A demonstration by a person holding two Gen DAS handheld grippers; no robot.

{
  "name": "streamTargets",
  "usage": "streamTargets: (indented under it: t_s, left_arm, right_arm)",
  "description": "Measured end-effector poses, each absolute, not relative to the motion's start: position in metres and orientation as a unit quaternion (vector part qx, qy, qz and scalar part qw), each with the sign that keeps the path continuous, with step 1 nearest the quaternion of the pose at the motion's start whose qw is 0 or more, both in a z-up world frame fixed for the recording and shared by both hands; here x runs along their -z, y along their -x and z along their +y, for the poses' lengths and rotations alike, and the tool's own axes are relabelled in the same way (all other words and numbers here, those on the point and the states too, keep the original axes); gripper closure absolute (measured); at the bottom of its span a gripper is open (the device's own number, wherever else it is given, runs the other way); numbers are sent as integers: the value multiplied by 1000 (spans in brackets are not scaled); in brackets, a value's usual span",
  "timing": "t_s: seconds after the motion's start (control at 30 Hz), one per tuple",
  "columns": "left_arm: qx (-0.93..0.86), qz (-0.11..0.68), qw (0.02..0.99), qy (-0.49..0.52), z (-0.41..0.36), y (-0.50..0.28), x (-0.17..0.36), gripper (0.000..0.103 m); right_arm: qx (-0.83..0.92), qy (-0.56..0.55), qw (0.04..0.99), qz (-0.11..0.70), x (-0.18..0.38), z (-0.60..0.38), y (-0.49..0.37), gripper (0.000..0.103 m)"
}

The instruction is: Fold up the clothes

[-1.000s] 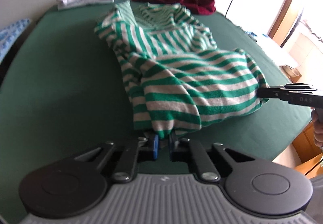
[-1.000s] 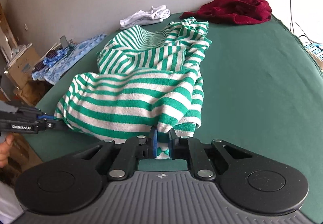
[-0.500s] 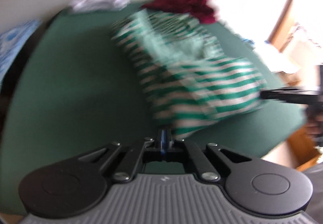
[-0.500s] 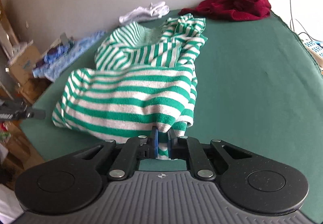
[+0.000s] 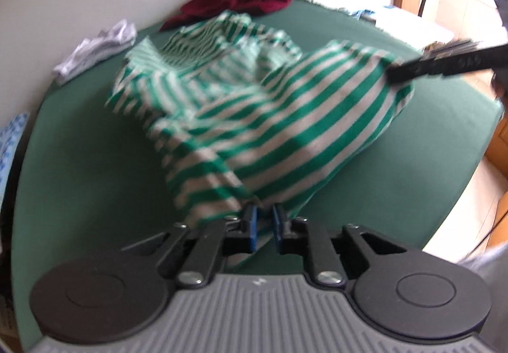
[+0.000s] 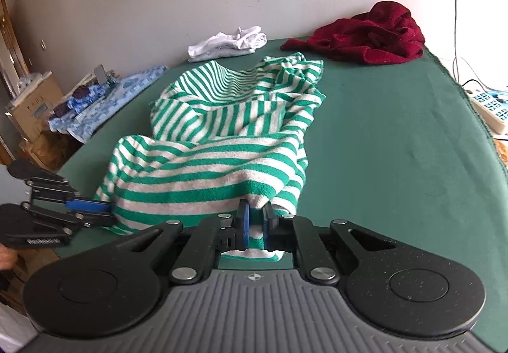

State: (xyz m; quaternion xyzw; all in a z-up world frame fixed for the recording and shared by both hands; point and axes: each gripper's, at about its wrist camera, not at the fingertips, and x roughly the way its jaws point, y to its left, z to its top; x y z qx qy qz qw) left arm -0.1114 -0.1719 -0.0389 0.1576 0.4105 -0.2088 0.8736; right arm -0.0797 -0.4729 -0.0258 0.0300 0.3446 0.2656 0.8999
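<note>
Gripping one near corner of the green-and-white striped garment (image 6: 219,143) each, the two grippers had the cloth bunched between their blue pads. The right gripper (image 6: 254,222) was clamped on the corner closest to its own camera, with striped fabric filling the gap between its fingers; the left gripper (image 5: 264,221) pinched the opposite near corner the same way, and it showed again at the left of the garment in the right wrist view (image 6: 92,207). The garment lay rumpled on the green table (image 6: 397,143), its near edge raised off the table and the far part heaped toward the wall. Beyond the garment sat a crumpled dark red garment (image 6: 368,33) and a small white cloth (image 6: 228,41), both well apart from it.

The step in hand looked like drawing the hem taut before a fold. To do it well, both corners should rise level and move apart evenly so the edge stretches straight, then travel together over the garment toward the wall. Pulling unevenly could skew the crease or slip the thick cloth from the pads.
</note>
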Motion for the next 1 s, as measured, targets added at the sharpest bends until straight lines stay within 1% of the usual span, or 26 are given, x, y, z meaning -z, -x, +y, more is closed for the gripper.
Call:
streamTargets:
  t_s: [0.03,0.07,0.1,0.2,0.23,0.27,0.3,0.37,0.4,0.47,0.53,0.6,0.63,0.67,0.7,0.73,0.77,0.8,0.87,0.93,0.97,1.0]
  left_arm:
    - [198,419,871,-164,-164,113,41,88]
    - [191,424,870,-165,-156,115,42,81]
    - [186,429,869,-161,-149,116,43,79]
    - [170,432,872,-155,-144,116,40,85]
    - [168,427,875,-152,-145,117,37,88]
    - [172,420,879,-148,-147,120,33,88]
    - [182,409,883,-143,-151,123,28,84]
    - [196,390,889,-139,-160,128,22,45]
    - [191,382,892,-150,-164,129,26,39]
    - [182,375,894,-165,-171,129,32,39]
    - [177,387,892,-151,-171,124,39,39]
    - [170,392,893,-144,-172,121,44,38]
    - [167,391,893,-145,-173,119,47,39]
    - [163,392,894,-146,-174,118,48,55]
    - [163,393,893,-145,-174,117,49,60]
    - [167,393,893,-142,-172,117,47,78]
    - [171,392,893,-139,-171,117,46,84]
    - [175,389,893,-142,-169,118,44,87]
    - [184,376,895,-154,-160,122,32,91]
    - [188,369,897,-154,-148,123,20,93]
    - [186,370,898,-153,-141,122,17,96]
    - [177,375,897,-154,-135,120,19,103]
  right_arm:
    - [-263,-31,900,347,27,-473,78,96]
    - [-260,-32,900,349,29,-474,77,96]
    - [-255,-34,901,350,31,-474,76,96]
    - [-257,-46,897,356,36,-473,73,96]
    - [-257,-44,898,355,35,-472,73,96]
    - [-257,-42,898,355,35,-472,74,96]
    - [-255,-44,898,356,34,-472,74,96]
    - [-255,-54,897,357,34,-474,72,96]
    - [-256,-59,896,357,33,-475,71,96]
    - [-256,-69,895,359,33,-476,69,95]
    - [-255,-74,895,359,33,-475,69,90]
    - [-253,-79,895,359,34,-474,69,89]
    - [-252,-81,895,359,34,-473,69,87]
    - [-248,-83,896,359,35,-473,69,86]
    - [-245,-86,896,360,35,-473,68,85]
    - [-244,-91,895,362,37,-474,66,86]
    - [-241,-95,894,364,38,-475,65,89]
    - [-238,-98,895,365,38,-475,64,95]
    - [-231,-105,897,362,36,-475,64,96]
    - [-231,-96,900,357,33,-474,66,96]
    - [-232,-89,901,355,31,-473,67,96]
    - [-232,-83,902,354,31,-472,67,96]
